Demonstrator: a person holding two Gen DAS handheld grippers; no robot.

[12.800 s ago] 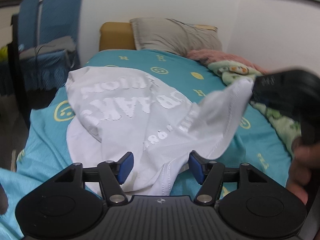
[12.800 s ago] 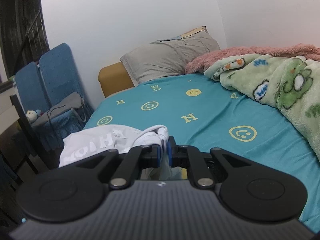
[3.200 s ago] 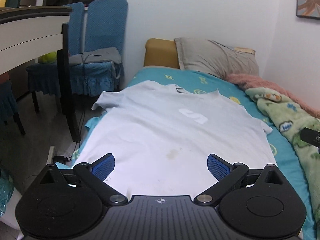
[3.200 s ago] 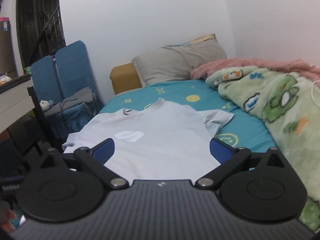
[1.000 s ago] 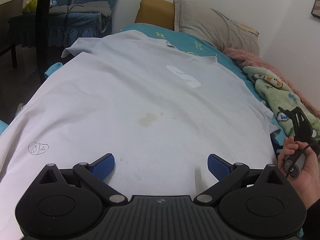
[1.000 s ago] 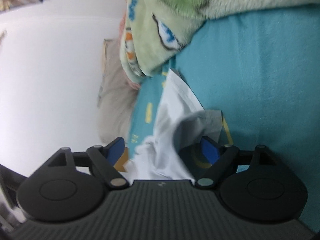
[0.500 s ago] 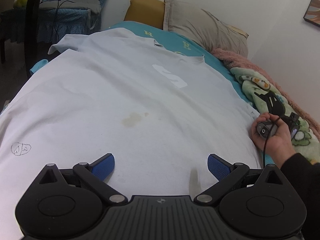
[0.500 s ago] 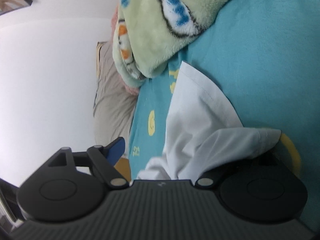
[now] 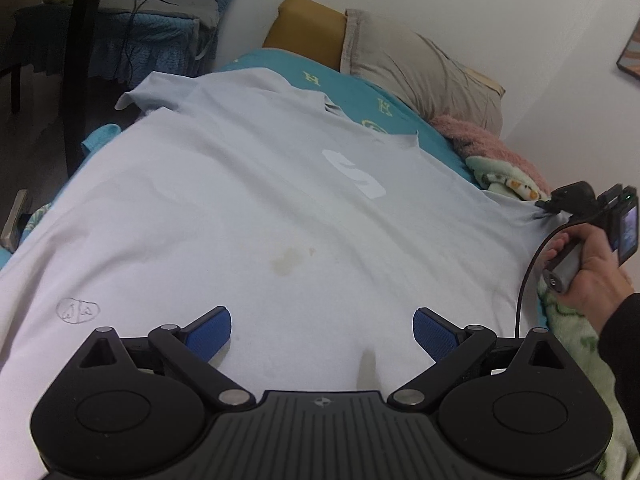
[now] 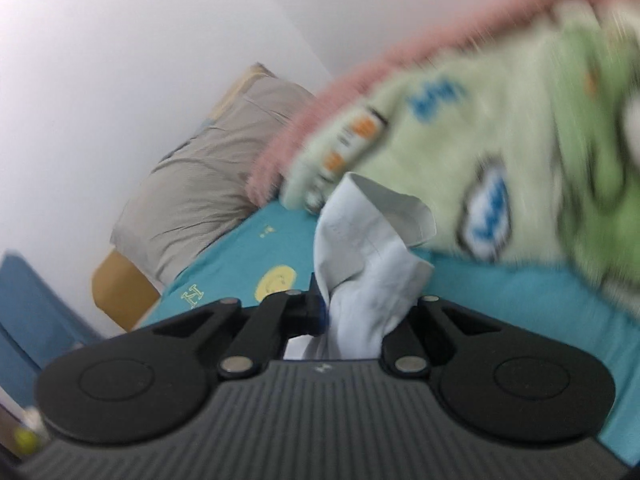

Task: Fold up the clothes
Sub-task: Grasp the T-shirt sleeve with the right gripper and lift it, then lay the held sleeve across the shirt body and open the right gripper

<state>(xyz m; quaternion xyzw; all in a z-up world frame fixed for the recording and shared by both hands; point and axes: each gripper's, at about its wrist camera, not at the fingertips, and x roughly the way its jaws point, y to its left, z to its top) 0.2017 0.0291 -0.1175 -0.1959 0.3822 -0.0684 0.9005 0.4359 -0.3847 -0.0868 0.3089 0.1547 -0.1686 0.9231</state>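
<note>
We see a white T-shirt (image 9: 248,216) spread flat on the bed (image 9: 348,82), its collar at the far end and its hem nearest our left-hand camera. A pale printed mark (image 9: 354,174) sits on the upper part of the cloth, a yellowish stain (image 9: 286,260) lies near the middle, and a small drawn emblem (image 9: 78,309) shows near the left edge.

Our left gripper (image 9: 322,330) hangs just over the near hem with its jaws wide apart and nothing between the blue pads (image 9: 210,330).

At the right edge of the shirt, our right hand (image 9: 588,276) holds the right gripper (image 10: 352,312). Its jaws are closed on the right sleeve (image 10: 368,248). In the right wrist view the bunched white cloth rises between the jaws and hides the right one, and the sleeve opening stands up above them. From the left view the cloth is pulled into creases towards that grip.

Beyond the sleeve lies a green cartoon-print blanket (image 10: 532,160), blurred in the right view, with a pink fleece (image 9: 480,148) beside it. A grey pillow (image 9: 416,68) leans on an ochre headboard (image 9: 304,20) at the far end of the teal sheet. To the far left stands a blue-covered chair (image 9: 160,36).
</note>
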